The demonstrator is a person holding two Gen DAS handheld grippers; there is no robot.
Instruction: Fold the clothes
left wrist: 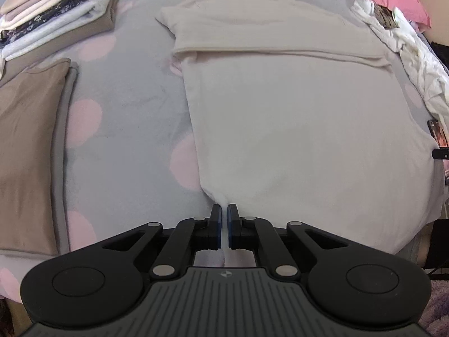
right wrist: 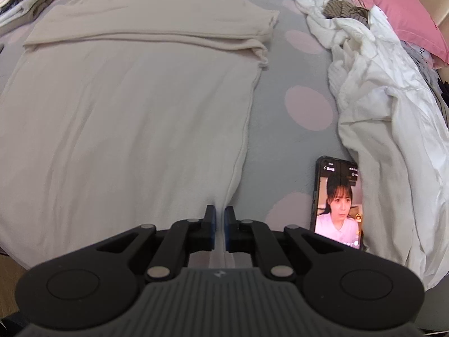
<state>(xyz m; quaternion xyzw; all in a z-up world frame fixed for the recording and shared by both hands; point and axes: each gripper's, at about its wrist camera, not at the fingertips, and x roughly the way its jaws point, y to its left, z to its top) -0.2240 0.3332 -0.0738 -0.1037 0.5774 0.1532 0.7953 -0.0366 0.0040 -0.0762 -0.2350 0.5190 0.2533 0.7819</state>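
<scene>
1. The left gripper has its two fingers drawn almost together, with only a thin strip of pale cloth between the blue pads; it pinches the near left corner of the cream garment.
2. The right gripper is likewise nearly closed, nipping the near right corner of the same cream garment, whose side seam runs straight ahead from the fingertips.
3. Ahead of both grippers the garment lies flat on the bedspread, which is grey with pink dots. Its far part is doubled over, making a crosswise fold edge well beyond the fingertips.
4. Just right of the right gripper a phone lies on the bedspread, screen lit and showing a video; its right edge touches a crumpled white garment.
5. That white heap stretches away ahead and to the right of the right gripper, with a striped dark item on its far end and a pink pillow beyond.
6. Left of the left gripper lies a folded brown garment with a grey edge.
7. Farther ahead on the left sits a stack of folded clothes.
</scene>
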